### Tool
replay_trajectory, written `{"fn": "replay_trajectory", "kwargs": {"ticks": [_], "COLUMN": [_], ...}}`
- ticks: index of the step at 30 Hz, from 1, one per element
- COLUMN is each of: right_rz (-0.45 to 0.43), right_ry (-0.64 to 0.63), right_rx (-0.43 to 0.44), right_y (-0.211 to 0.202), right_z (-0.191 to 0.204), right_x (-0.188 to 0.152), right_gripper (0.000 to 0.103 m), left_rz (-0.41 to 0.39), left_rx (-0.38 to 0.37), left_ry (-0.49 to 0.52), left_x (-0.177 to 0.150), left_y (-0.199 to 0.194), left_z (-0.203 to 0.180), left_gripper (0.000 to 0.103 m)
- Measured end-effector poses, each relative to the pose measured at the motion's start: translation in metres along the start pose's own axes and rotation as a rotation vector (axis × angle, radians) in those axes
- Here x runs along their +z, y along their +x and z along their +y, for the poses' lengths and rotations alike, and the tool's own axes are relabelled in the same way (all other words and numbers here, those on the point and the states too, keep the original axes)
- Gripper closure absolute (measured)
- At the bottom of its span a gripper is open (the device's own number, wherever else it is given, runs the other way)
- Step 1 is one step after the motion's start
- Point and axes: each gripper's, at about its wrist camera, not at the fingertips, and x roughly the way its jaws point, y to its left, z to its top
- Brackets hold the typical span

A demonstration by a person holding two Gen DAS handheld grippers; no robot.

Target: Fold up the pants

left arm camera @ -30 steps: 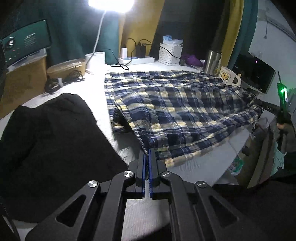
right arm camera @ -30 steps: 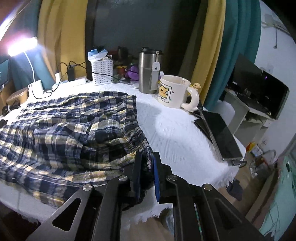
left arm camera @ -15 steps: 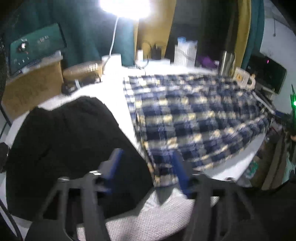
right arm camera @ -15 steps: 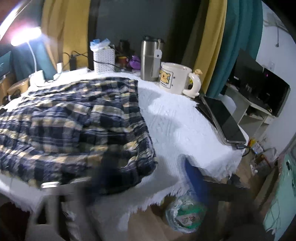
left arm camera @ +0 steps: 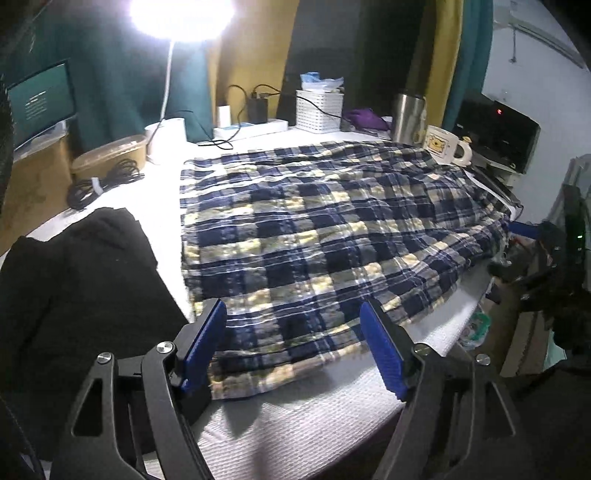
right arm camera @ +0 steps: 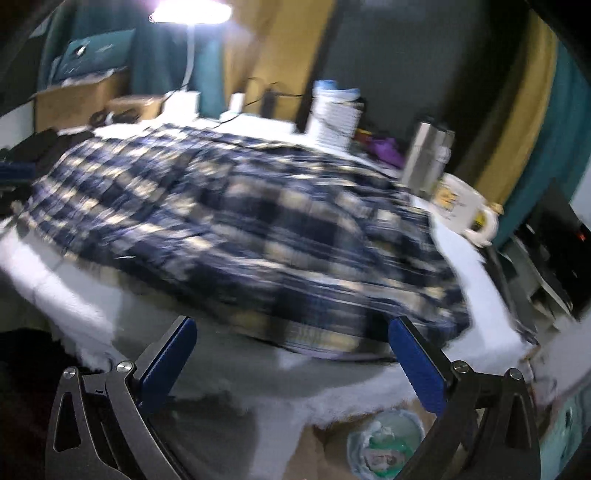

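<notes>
Navy, cream and yellow plaid pants (left arm camera: 332, 236) lying folded and spread flat across a white textured tabletop (left arm camera: 306, 413), near edge close to the table's front. Left gripper (left arm camera: 293, 349) low at the front edge, blue-padded fingers (left arm camera: 205, 341) spread wide apart, holding nothing, framing the near hem of the pants without clear contact. Crumpled black cloth (left arm camera: 74, 288) just left of the pants on the same tabletop. Behind: bright white lamp (left arm camera: 181, 14), coiled black cable (left arm camera: 103, 181), white slatted basket (left arm camera: 319, 110), steel tumbler (left arm camera: 408, 118), white mug with a bear print (left arm camera: 445, 144).

Right-wrist view blurred by motion. Right gripper (right arm camera: 291, 360) also wide apart and empty, blue fingers (right arm camera: 419, 363) poised in front of the tabletop (right arm camera: 476, 295) edge, just short of the pants (right arm camera: 240, 229). Mug (right arm camera: 461, 210) and tumbler (right arm camera: 428, 155) to the right of the pants; a round bin with a green liner (right arm camera: 384, 443) on the floor below.
</notes>
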Motion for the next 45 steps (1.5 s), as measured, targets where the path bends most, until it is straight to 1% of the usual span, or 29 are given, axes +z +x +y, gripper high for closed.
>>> {"fn": "replay_trajectory", "kwargs": {"ticks": [3,4,5,7,12,16,18,20,22,23,25,27,28,29,30,31,35,38,40,41,43,45], "right_rz": [-0.017,-0.02,-0.022,-0.025,-0.015,0.011,0.021,0.033,0.042,0.045,0.052,0.055,0.056,0.054,0.052,0.048,0.008,-0.009,-0.04,-0.05,-0.054,-0.052], "right_ry": [-0.035,-0.053,-0.066,-0.075,-0.023,0.035,0.076,0.123,0.169,0.189,0.217,0.238,0.245,0.247,0.244,0.237,0.164,0.094,0.065,0.046,0.006,-0.006], "right_rx": [-0.011,-0.018,-0.025,-0.021,0.038,0.088,0.115,0.142,0.177,0.193,0.21,0.224,0.223,0.221,0.221,0.22,0.182,0.156,0.16,0.159,0.118,0.091], "right_y": [0.004,0.007,0.008,0.01,0.021,0.036,0.044,0.051,0.057,0.06,0.064,0.065,0.065,0.063,0.061,0.057,0.038,0.023,0.014,0.012,0.016,0.024], "right_z": [0.007,0.008,0.008,0.007,-0.01,-0.021,-0.028,-0.034,-0.042,-0.045,-0.051,-0.055,-0.057,-0.058,-0.058,-0.058,-0.045,-0.024,-0.007,0.002,0.016,0.023], "right_x": [0.007,0.011,0.014,0.02,0.036,0.048,0.054,0.058,0.061,0.062,0.062,0.06,0.059,0.058,0.056,0.055,0.047,0.041,0.04,0.039,0.04,0.039], "right_gripper": [0.0,0.0,0.0,0.0,0.0,0.0,0.0,0.0,0.0,0.0,0.0,0.0,0.0,0.0,0.0,0.0,0.0,0.0,0.0,0.0,0.0,0.0], "left_rz": [-0.002,0.0,0.003,0.01,0.018,0.035,0.047,0.068,0.073,0.078,0.079,0.089,0.077,0.07,0.077,0.074,-0.014,-0.07,-0.1,-0.114,-0.136,-0.154], "left_rx": [-0.013,-0.019,-0.027,-0.039,-0.065,-0.065,-0.054,-0.022,-0.003,0.018,0.041,0.036,0.042,0.052,0.075,0.089,0.086,0.052,0.033,0.018,0.001,-0.017], "left_ry": [0.022,0.027,0.036,0.061,0.13,0.195,0.229,0.25,0.235,0.226,0.213,0.197,0.217,0.236,0.238,0.228,0.177,0.127,0.108,0.097,0.085,0.074], "left_x": [-0.002,-0.003,-0.004,-0.005,-0.007,-0.009,-0.01,-0.011,-0.01,-0.008,-0.006,-0.003,-0.003,-0.002,-0.001,0.001,0.015,0.028,0.036,0.04,0.046,0.052], "left_y": [0.003,0.004,0.006,0.011,0.018,0.025,0.03,0.035,0.038,0.04,0.042,0.044,0.042,0.041,0.041,0.04,0.02,0.004,-0.005,-0.009,-0.014,-0.02], "left_z": [-0.004,-0.005,-0.006,-0.01,-0.023,-0.034,-0.039,-0.041,-0.037,-0.034,-0.028,-0.024,-0.025,-0.025,-0.024,-0.021,-0.011,-0.005,-0.004,-0.004,-0.005,-0.006], "left_gripper": [0.025,0.022,0.02,0.02,0.02,0.018,0.017,0.016,0.015,0.015,0.015,0.022,0.043,0.075,0.088,0.096,0.1,0.1,0.1,0.1,0.1,0.1]}}
